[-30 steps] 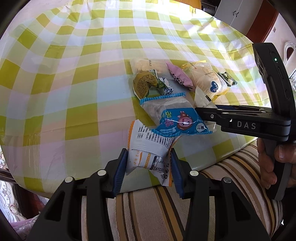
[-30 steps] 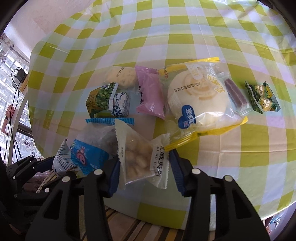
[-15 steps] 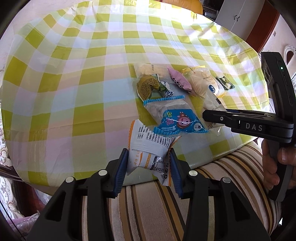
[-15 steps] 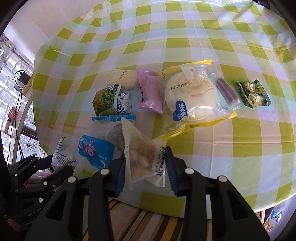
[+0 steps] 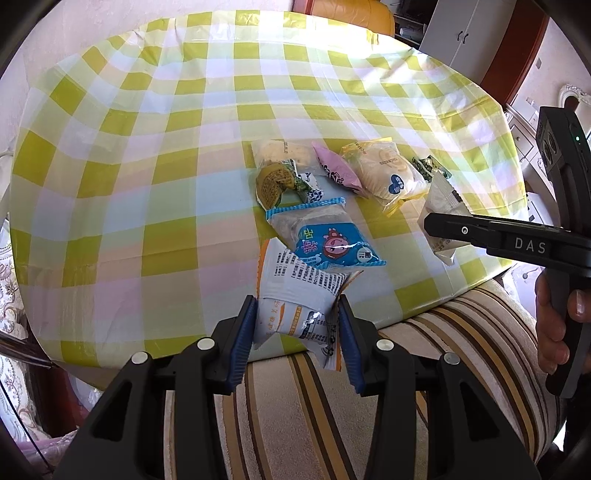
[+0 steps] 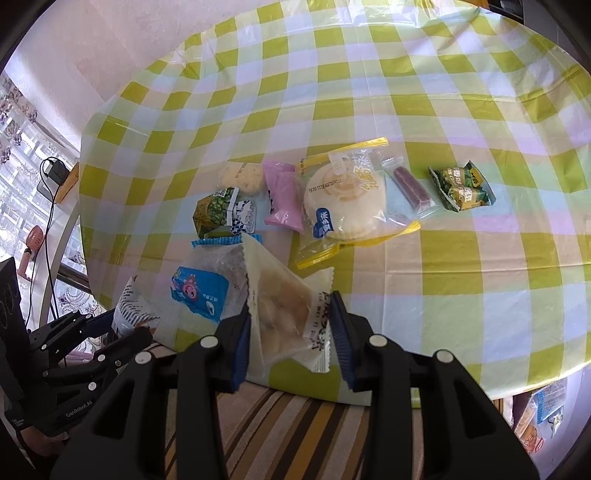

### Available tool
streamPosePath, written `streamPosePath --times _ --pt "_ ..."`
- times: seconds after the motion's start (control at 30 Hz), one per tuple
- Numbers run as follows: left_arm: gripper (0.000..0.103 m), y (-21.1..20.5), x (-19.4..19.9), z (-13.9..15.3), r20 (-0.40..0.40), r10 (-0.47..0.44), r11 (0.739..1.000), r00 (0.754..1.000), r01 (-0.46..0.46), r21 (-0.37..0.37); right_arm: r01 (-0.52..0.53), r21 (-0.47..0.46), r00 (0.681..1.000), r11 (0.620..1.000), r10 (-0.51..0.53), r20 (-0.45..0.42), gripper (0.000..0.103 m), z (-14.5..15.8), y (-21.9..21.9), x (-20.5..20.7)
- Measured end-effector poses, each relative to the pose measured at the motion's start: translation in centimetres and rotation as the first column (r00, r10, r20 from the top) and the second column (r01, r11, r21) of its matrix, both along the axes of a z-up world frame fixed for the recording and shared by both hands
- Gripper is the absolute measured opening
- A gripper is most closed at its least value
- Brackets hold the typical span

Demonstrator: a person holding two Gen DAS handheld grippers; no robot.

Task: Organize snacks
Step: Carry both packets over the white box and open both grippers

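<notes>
Checked surface carries the snack row ahead, while the left gripper clamps a white printed packet and the right gripper clamps a clear biscuit packet nearer the row's open right side.

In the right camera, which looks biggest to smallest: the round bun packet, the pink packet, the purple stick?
1. Round bun packet, clearly largest.
2. Pink packet.
3. Purple stick, thinnest and smallest.
All three lie about equally far from the camera, so the order seems reliable.

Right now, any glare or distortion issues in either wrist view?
Left wrist: sunlight washes out the checked tablecloth at its far edge; fisheye bows the checks; white printed packet stays sharp. Right wrist: even light, mild glare on the round bun bag, dark vignette corners.
</notes>
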State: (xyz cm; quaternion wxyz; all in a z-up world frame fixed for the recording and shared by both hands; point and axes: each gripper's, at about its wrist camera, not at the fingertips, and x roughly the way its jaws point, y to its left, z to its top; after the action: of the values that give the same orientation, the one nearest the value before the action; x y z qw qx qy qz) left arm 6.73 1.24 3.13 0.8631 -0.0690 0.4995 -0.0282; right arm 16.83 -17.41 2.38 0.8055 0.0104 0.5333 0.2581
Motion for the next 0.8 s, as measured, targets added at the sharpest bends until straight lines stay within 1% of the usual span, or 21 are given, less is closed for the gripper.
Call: streamPosePath --times 0.2,0.37,0.67,0.8 --pt "0.042 -1.7 0.6 1.4 0.034 -0.042 0.999 0.999 0.042 0.009 0.035 0.007 0.999 0.999 -0.035 0.014 0.039 0.9 -2.2 -0.5" --pt "0.042 -4.7 2.2 1.9 0.055 -0.113 0.994 0.992 0.112 0.012 0.082 -0.018 0.996 0.996 -0.081 0.027 0.039 1.3 -4.8 -0.7" --pt "0.042 -11.0 5.1 1.2 0.041 -0.246 0.969 0.968 0.246 -0.007 0.214 -0.099 0.976 0.972 -0.208 0.062 0.039 1.3 -11.2 -1.2" --pt "0.042 -13.9 5.9 1.5 0.047 -0.305 0.952 0.951 0.305 -0.003 0.271 -0.122 0.962 0.955 -0.265 0.065 0.039 1.1 -14.1 -1.4"
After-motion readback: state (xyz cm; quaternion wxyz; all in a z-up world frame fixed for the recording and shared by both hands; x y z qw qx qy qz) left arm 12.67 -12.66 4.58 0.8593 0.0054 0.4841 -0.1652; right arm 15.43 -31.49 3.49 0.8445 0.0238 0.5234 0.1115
